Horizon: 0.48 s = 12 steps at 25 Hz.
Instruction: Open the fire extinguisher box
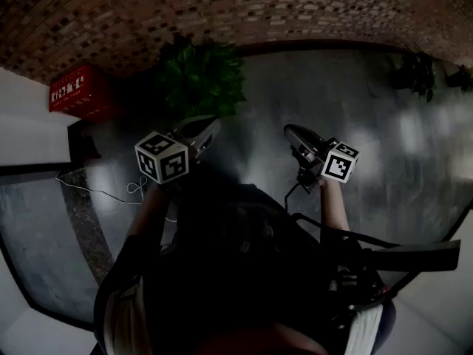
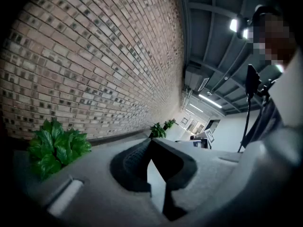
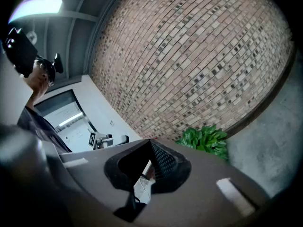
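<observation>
Item 1 – fire extinguisher box [image 1: 77,91]: red, with white print too small to read. It stands at the far left of the head view, at the foot of the brick wall [image 1: 244,9] and just beside a white wall panel [image 1: 29,124]. It is well apart from both grippers. Whether its door is open cannot be told.

Item 2 – thin white cable [image 1: 111,192]: lies in loops on the grey floor [image 1: 414,161], below the box.

Item 3 – left gripper [image 1: 211,128]: held out in front of the person, marker cube toward the body, pointing toward the wall. In its own view the jaws meet at the tips [image 2: 151,141] with nothing between them, so it is closed and empty. The brick wall [image 2: 94,56] fills the left of that view.

Item 4 – green potted plant [image 1: 201,76]: against the wall, just beyond the left gripper. It also shows in the left gripper view [image 2: 57,145] and the right gripper view [image 3: 204,140].

Item 5 – right gripper [image 1: 290,132]: held beside the left one, the two apart. Its jaws are together at the tips [image 3: 150,141] and it holds nothing.

Item 6 – further plants [image 1: 417,72]: along the wall at far right.
</observation>
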Each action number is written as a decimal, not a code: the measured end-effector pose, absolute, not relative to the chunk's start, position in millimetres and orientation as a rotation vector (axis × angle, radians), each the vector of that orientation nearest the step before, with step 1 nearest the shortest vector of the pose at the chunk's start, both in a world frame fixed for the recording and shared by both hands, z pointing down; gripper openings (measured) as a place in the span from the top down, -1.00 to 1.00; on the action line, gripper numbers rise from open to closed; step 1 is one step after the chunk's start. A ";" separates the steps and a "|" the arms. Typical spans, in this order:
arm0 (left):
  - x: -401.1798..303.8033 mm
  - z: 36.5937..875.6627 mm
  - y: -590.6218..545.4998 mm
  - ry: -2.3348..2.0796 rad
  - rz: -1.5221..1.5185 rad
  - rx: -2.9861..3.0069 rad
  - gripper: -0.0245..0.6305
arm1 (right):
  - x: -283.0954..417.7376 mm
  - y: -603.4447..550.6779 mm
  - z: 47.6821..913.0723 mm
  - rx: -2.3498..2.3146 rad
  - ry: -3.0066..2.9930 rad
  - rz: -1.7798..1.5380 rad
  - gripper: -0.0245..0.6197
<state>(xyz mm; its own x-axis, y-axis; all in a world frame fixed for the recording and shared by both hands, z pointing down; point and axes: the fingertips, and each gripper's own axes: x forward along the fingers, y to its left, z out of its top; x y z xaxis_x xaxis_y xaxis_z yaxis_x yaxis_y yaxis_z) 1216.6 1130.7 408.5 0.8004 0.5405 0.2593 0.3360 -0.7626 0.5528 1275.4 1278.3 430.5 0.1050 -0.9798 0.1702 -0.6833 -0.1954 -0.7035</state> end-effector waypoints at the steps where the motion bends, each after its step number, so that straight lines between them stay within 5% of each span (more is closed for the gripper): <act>1: 1219.5 407.0 1130.3 0.645 0.550 2.504 0.92 | 1276.1 1277.0 426.6 -1.923 1.621 -0.847 0.92; 12: 1217.1 409.9 1085.0 0.610 0.588 2.663 0.92 | 1269.0 1198.4 395.3 -1.930 1.808 -0.805 0.92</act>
